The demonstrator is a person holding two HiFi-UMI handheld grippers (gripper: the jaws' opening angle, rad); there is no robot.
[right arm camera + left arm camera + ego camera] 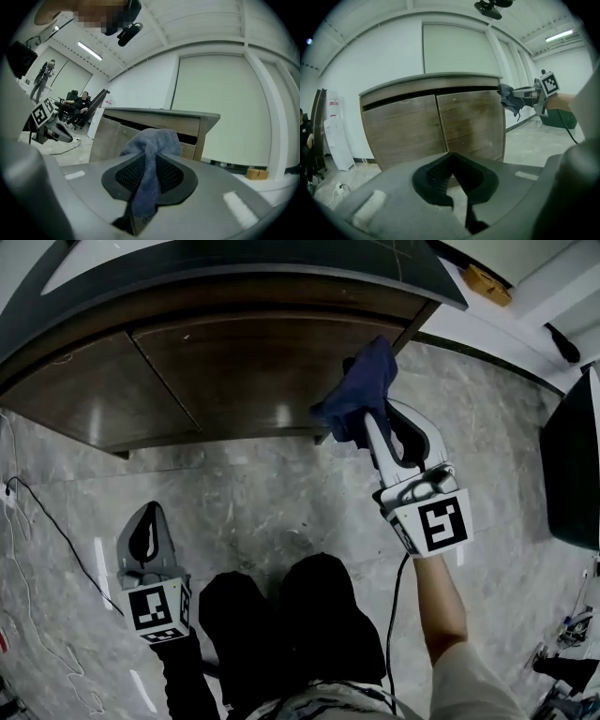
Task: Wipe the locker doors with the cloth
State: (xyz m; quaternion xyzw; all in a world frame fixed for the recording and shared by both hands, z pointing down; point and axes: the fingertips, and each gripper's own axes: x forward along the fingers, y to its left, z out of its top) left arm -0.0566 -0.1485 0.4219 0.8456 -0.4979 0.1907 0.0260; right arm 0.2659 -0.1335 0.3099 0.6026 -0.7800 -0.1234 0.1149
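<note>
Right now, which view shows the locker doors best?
The left gripper view: both locker doors face the camera, with the seam between them visible. The head view looks steeply down, so they are foreshortened under the countertop. The right gripper view shows only a strip of them behind the cloth.

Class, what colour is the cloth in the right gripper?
Dark, dusty blue. The cloth shows best in the right gripper view.

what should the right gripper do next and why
Probably move the right gripper left and press the cloth onto the right door: its jaws clamp the cloth, which sits at the door's top right corner, not on its broad face.
</note>
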